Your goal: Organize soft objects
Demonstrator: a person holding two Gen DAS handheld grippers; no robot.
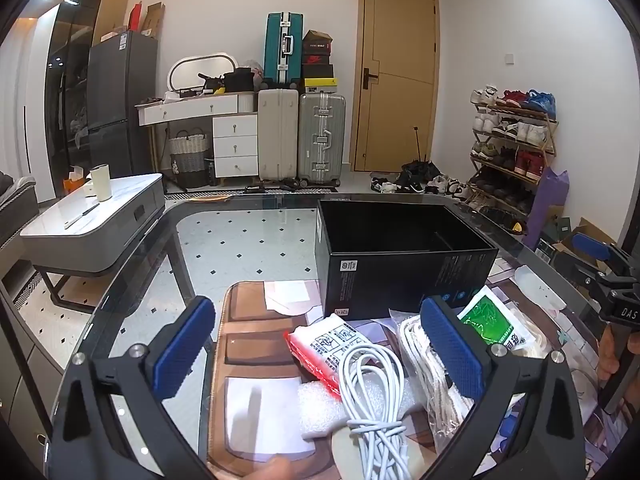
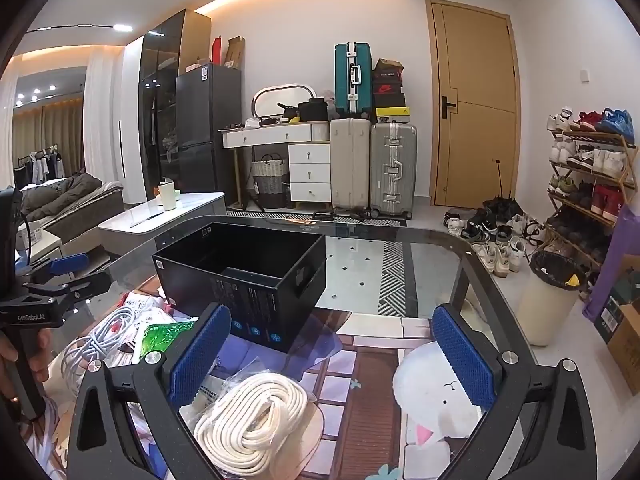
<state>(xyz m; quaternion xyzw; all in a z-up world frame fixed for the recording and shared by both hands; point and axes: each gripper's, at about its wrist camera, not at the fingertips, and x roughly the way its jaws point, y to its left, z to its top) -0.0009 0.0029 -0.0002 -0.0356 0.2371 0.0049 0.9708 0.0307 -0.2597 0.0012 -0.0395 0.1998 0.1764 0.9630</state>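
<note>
An open black box point(image 1: 404, 264) stands on the glass table; it also shows in the right wrist view point(image 2: 244, 276). My left gripper point(image 1: 320, 348) is open above a coiled white cable point(image 1: 372, 392), a red-and-white packet point(image 1: 324, 352), bubble wrap point(image 1: 320, 404) and a bagged cream rope point(image 1: 428, 368). A green-printed packet point(image 1: 492, 320) lies to the right. My right gripper point(image 2: 332, 360) is open over a coiled cream rope point(image 2: 252, 420). The white cable point(image 2: 96, 344) and green packet point(image 2: 164, 334) lie to its left.
A patterned mat point(image 2: 360, 384) covers the near table. The right gripper point(image 1: 612, 280) shows at the left view's right edge; the left gripper point(image 2: 52, 296) shows at the right view's left edge. A bin point(image 2: 548, 300), shoes and suitcases point(image 2: 372, 168) stand beyond.
</note>
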